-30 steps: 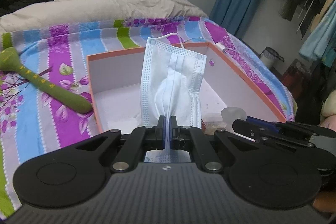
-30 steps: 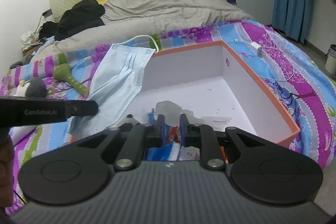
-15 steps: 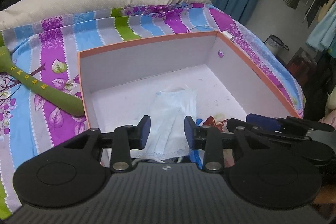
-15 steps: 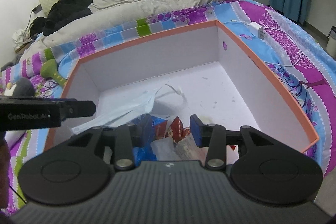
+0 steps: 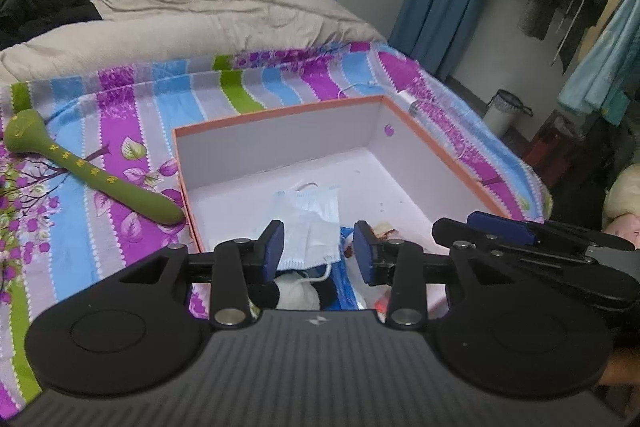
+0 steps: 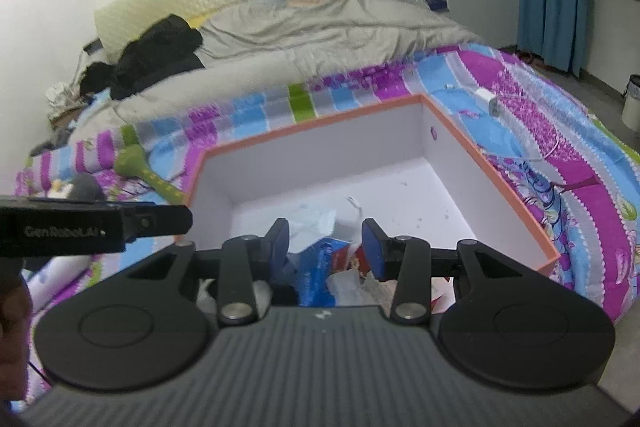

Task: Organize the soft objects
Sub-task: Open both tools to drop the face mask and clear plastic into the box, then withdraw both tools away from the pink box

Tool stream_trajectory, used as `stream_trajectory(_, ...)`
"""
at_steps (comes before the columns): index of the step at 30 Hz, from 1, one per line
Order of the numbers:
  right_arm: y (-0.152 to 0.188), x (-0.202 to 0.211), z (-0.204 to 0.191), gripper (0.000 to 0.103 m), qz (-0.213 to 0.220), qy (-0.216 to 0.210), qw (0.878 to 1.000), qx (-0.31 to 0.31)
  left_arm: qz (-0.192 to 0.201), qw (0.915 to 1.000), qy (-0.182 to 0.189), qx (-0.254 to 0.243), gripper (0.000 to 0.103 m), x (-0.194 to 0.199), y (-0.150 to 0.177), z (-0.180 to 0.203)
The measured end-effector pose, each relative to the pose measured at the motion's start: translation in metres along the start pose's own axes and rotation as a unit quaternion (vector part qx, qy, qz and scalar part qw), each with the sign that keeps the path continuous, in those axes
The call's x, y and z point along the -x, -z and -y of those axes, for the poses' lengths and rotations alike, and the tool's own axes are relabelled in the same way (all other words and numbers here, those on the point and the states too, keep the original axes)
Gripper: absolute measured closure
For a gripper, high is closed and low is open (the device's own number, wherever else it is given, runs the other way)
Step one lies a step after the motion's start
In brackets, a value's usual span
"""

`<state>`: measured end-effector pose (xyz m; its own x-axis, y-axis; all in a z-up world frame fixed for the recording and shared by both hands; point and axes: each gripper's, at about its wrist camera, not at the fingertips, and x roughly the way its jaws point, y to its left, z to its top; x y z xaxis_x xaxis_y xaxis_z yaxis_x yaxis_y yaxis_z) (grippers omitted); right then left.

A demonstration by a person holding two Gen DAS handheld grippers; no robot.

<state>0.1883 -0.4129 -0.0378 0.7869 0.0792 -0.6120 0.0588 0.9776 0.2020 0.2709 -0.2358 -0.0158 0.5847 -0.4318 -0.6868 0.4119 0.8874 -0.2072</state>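
I see my left gripper (image 5: 319,246) opening and my right gripper (image 6: 325,247) released, both empty above the box (image 5: 280,111); the face mask (image 5: 312,223) lies at 6 o'clock inside.

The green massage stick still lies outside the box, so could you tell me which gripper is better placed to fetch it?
Probably the left gripper: the green massage stick lies on its side of the box, and it is open and empty.
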Motion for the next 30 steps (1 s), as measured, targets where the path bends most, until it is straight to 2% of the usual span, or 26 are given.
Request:
stream_trajectory(8,0.006,0.06,-0.022,0.06,0.041,0.0,0.999,0.014,0.034,0.9993,0.014,0.003,0.059,0.069,0.02,0.009)
stream_trajectory(18,0.034,0.123,-0.044,0.06,0.07,-0.001,0.997,0.014,0.067,0.9975,0.021,-0.009,0.057,0.144,0.059,0.022)
stream_trajectory(25,0.05,0.154,-0.054,0.06,0.085,-0.002,0.996,0.016,0.083,0.9961,0.027,-0.011,0.05,0.177,0.088,0.028)
stream_trajectory(30,0.059,0.168,-0.051,0.06,0.096,0.0,0.995,0.0,0.091,0.9957,0.014,-0.014,0.047,0.191,0.103,0.031)
